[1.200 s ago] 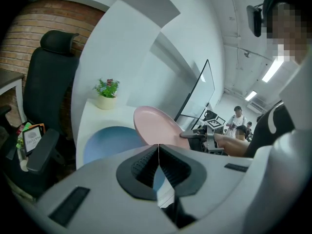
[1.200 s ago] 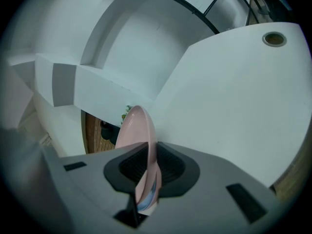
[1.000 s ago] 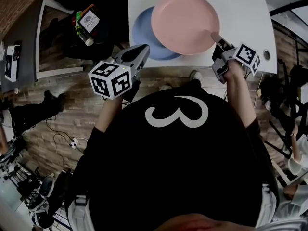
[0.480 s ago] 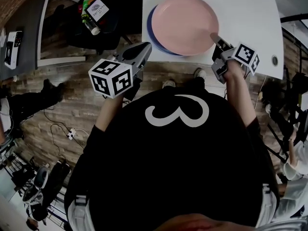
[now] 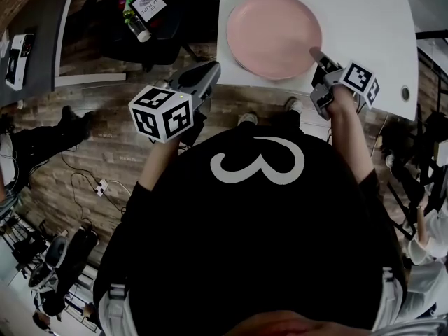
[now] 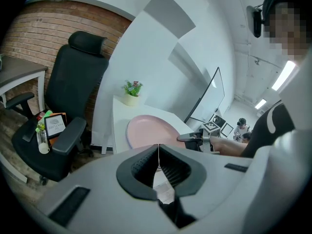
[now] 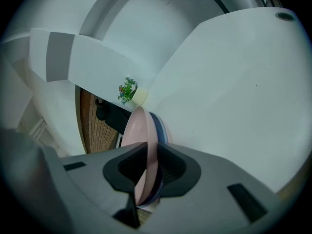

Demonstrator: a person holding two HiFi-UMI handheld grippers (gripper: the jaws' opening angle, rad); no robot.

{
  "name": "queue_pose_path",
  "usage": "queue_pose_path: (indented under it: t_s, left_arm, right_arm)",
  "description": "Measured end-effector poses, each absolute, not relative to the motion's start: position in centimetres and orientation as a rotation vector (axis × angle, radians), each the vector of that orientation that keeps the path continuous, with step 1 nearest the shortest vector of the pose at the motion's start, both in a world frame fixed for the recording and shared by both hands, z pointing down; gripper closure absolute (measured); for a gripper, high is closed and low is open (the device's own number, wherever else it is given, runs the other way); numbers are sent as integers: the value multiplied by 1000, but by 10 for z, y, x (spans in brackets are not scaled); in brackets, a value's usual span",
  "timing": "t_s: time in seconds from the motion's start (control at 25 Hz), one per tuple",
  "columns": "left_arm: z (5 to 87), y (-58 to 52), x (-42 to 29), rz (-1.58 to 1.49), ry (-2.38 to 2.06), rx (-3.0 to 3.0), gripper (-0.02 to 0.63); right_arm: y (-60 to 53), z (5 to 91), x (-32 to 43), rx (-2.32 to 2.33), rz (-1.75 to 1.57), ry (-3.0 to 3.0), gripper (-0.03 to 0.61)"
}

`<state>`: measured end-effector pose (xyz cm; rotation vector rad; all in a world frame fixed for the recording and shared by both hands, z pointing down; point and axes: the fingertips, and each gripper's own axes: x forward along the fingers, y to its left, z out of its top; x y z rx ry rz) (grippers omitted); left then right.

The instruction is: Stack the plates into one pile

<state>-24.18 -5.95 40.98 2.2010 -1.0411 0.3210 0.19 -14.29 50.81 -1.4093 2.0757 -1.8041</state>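
Fingers of the right gripper are closing on the near rim of the pink plate; the left gripper is hanging off to the side of the table, jaws pressed together with nothing in them. Big white table is carrying everything; the pink plate is lying flat at its near edge, right on top of the blue plate, which is only peeking out underneath in the right gripper view.

Guessing these are stiff, smooth and fairly light, so probably slippery; I'd be pinching the raised rim like this, and setting down gently in case they chip.

Writing-wise: a big white "3" is showing on the person's black shirt; the label on the small pack sitting on the black office chair is too small to read.
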Motion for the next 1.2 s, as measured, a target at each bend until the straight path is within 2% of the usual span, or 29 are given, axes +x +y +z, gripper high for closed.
queue_pose_path:
  t_s: [0.4,0.76,1.2]
  left_arm:
    - [419,-63,-256,309,-1012,2200,597]
    - [420,-56,-259,301,-989,2214,597]
    - [413,-37,-254,280,-978,2237,597]
  right_arm:
    - [-148,506,-9,-1455,-1783,2062,503]
    - [-142,496,-19,-1481,-1716,2182,403]
    - [-111,492,-5,-1553,-1716,2241,393]
